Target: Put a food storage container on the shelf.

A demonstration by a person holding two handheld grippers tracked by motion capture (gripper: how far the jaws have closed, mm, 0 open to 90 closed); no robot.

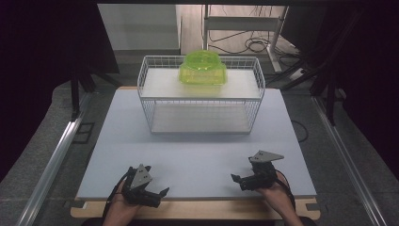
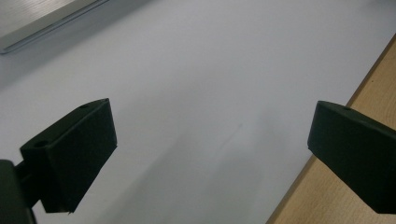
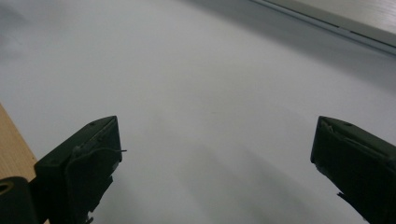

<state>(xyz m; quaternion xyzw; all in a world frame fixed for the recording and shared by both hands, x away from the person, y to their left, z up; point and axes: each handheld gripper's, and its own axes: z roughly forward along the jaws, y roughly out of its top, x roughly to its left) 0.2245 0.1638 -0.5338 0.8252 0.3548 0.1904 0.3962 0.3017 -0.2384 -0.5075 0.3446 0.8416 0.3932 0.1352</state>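
At the far middle of the counter [image 1: 197, 155] stands a white wire basket rack [image 1: 155, 89], and on its upper shelf, toward the back, sits a translucent lime-green plastic container [image 1: 203, 68]. Both grippers rest at the near edge, well apart from it. The left gripper [image 1: 157, 194] lies at the near left with its jaws spread wide and nothing between them; the right gripper [image 1: 238, 179] lies at the near right, likewise released and empty. From either one the container lies straight ahead and higher up, behind the rack's wire rim. Its long axis runs left to right across the shelf. It sits slightly right of the counter's middle, so I judge the right gripper a little nearer. No brand, label or writing can be read anywhere.
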